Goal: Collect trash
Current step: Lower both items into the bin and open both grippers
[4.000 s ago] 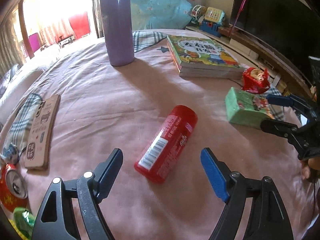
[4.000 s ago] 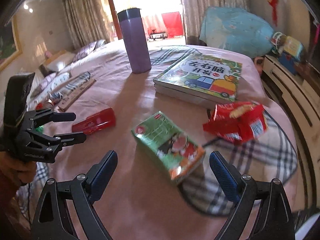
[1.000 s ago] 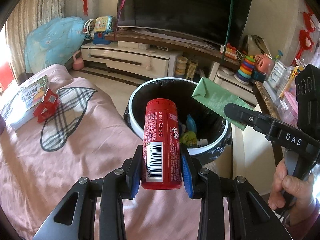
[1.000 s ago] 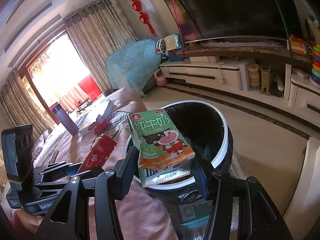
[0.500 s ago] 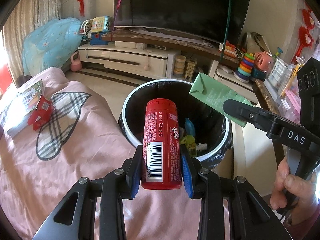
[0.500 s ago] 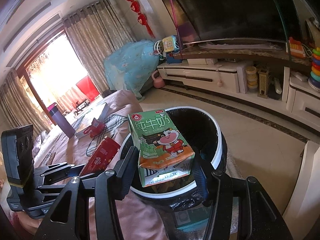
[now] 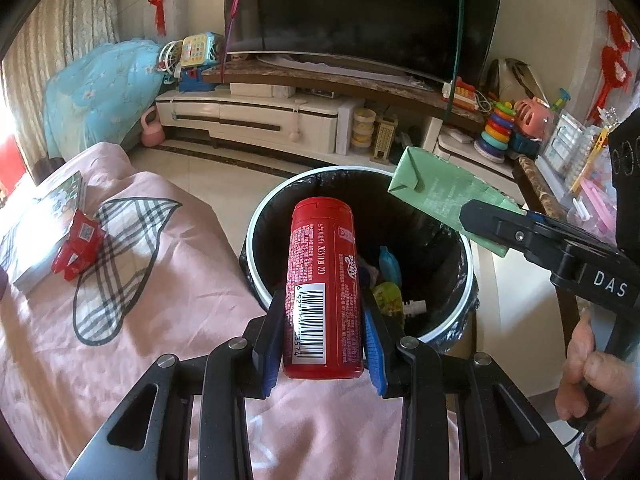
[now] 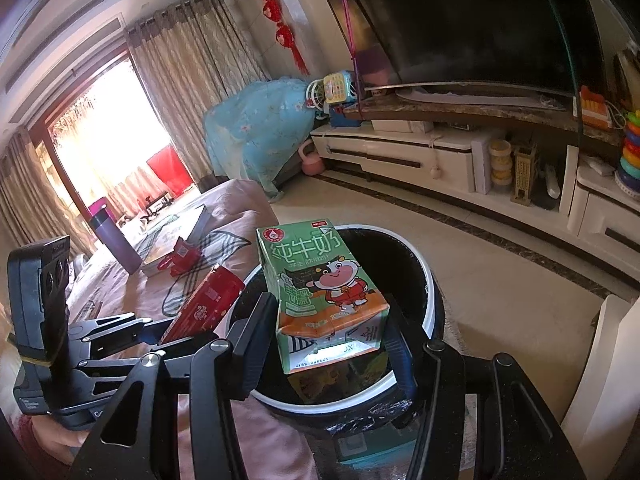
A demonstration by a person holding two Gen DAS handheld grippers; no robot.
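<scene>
Closer now, the bin (image 7: 256, 236) sits under both grippers' pinched red tube (image 7: 322, 288) and milk carton (image 8: 320, 280) (red wrapper (image 7: 78, 246) left on bed).

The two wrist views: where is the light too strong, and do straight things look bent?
Right wrist view: the window is blown out to white, yet the milk carton print stays sharp. Left wrist view: even light, the red tube barcode crisp, and the fisheye bows the TV stand; dark corners frame both views.

Between my left jaws sits the canister (image 7: 323, 292), the bin (image 7: 466, 258) ahead beneath it. My right jaws hold the carton (image 8: 326, 292) over that bin; bed (image 7: 120, 320) lies left.
</scene>
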